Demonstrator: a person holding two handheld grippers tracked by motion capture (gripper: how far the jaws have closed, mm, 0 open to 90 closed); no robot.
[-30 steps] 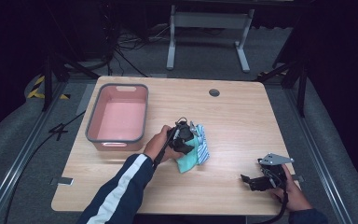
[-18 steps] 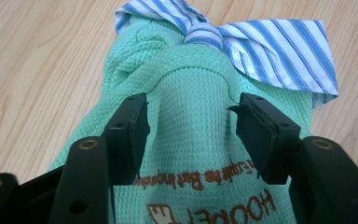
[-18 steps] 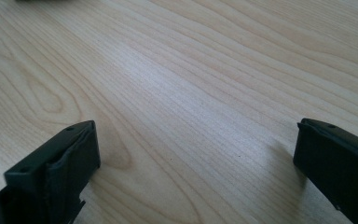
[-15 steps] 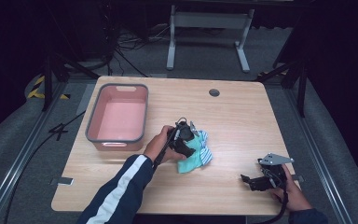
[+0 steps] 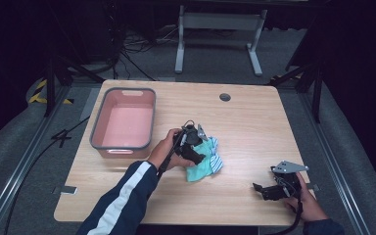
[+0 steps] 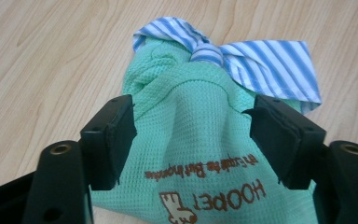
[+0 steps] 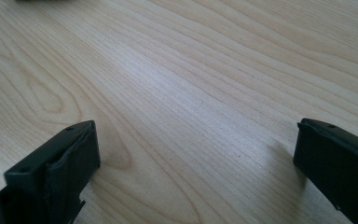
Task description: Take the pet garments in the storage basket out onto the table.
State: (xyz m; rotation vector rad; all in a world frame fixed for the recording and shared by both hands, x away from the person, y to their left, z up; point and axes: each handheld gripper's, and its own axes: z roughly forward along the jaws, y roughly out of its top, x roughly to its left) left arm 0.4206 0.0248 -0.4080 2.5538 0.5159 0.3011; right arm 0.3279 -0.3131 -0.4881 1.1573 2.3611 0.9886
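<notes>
The green cloth (image 5: 201,165) is found near the middle of the tabletop (image 5: 254,132), slightly toward the near edge, with a blue-striped cloth (image 5: 216,157) bunched against its right side; the pink bin (image 5: 124,125) stands near the left edge, apart from both cloths. The left tongs (image 5: 196,147) are held over the green cloth (image 6: 191,140) with the jaws spread, one on each side of a raised fold; nothing is clamped yet. The right tongs (image 5: 267,190) are rested near the near right corner, released, with bare wood between the jaws (image 7: 191,140).

The step in hand is judged to be the pinching of the green cloth. For a sound grip, the jaws should be lowered until the raised fold sits fully between the pads; the closure should be made on the green fabric alone if the cloths are to be separated, since the striped cloth (image 6: 256,58) is knotted or tucked at the far end and may be dragged along. A shallow bite on the top layer is to be avoided, as knitted fabric is likely to slip.

The long axis of the green cloth is seen to run roughly from the near left toward the far right of the tabletop; its narrow, gathered end points to the far edge, and its broad printed end lies nearest the left hand (image 5: 169,149).
</notes>
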